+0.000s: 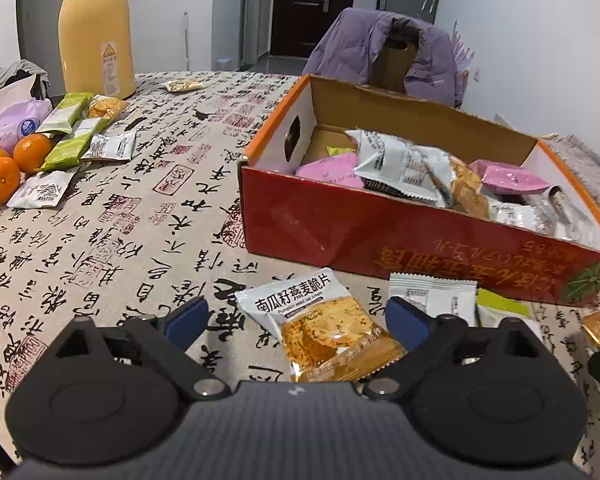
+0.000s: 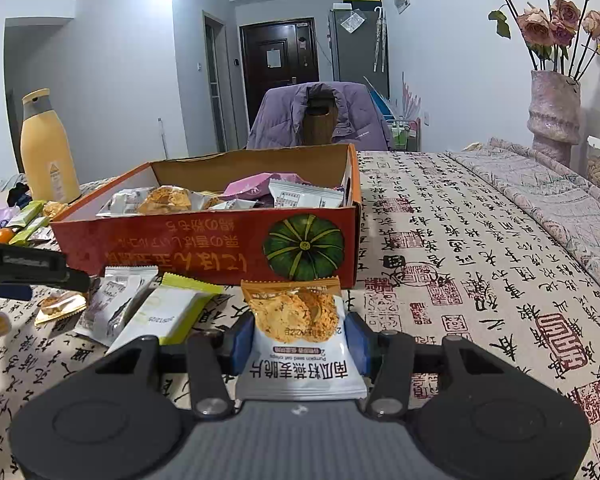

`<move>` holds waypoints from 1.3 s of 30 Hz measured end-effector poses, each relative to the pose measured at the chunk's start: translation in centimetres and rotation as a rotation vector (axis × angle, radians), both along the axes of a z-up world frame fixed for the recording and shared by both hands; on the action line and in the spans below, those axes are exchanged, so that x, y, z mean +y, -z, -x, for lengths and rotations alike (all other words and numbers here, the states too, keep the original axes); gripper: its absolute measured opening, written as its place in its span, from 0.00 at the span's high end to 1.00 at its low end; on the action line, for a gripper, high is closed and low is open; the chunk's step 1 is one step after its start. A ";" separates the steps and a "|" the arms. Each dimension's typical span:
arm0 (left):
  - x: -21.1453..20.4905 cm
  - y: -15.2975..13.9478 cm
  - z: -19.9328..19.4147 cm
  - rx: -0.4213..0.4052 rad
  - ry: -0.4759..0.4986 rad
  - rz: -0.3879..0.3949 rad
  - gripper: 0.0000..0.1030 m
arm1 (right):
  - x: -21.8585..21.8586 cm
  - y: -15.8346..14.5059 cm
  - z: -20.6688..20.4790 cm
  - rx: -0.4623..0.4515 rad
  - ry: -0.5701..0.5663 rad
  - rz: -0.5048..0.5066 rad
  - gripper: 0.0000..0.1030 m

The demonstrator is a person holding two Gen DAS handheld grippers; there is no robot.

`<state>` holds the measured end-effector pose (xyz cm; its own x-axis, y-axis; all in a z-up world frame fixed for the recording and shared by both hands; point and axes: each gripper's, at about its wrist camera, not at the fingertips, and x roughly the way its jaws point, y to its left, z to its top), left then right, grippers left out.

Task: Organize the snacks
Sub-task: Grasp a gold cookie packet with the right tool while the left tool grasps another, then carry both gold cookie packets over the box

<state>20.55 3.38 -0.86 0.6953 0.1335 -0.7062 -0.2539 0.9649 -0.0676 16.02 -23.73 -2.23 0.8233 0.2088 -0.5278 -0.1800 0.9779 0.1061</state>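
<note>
Desk [image 1: 148,216]: covered by a calligraphy-print cloth; loose snacks are scattered on it
Box [image 1: 340,236]: red carton, set open on the desk, already partly filled with packets
Right tool [image 2: 300,340]: pinched on an oat crisp packet [image 2: 300,344] by its sides, the long axis running away from the camera toward the box wall; tilted down, just short of the box
Left tool [image 1: 296,322]: spread wide, pointed steeply down at the desk
Second oat packet [image 1: 320,328]: lies flat between the left pads, untouched, long axis slanting toward the right pad [image 1: 406,326]; the box is just beyond
Nearer hand: the left is judged nearer to this packet
</note>
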 end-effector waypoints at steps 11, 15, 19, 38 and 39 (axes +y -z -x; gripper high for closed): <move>-0.8 0.6 0.1 0.018 0.032 -0.040 0.41 | 0.0 0.0 0.0 0.002 -0.002 -0.003 0.53; -1.0 0.5 0.7 0.002 0.058 -0.047 0.54 | 0.0 0.0 0.0 0.002 -0.002 -0.003 0.53; -0.6 0.4 1.2 -0.006 0.060 -0.041 0.55 | 0.1 0.0 0.0 -0.002 -0.003 -0.001 0.53; -0.5 -3.0 5.0 -0.170 0.124 -0.028 0.55 | 1.0 -2.1 2.1 -0.136 -0.034 0.045 0.53; -0.6 -3.4 5.2 -0.182 0.130 -0.029 0.55 | 1.1 -2.5 2.2 -0.145 -0.039 0.044 0.53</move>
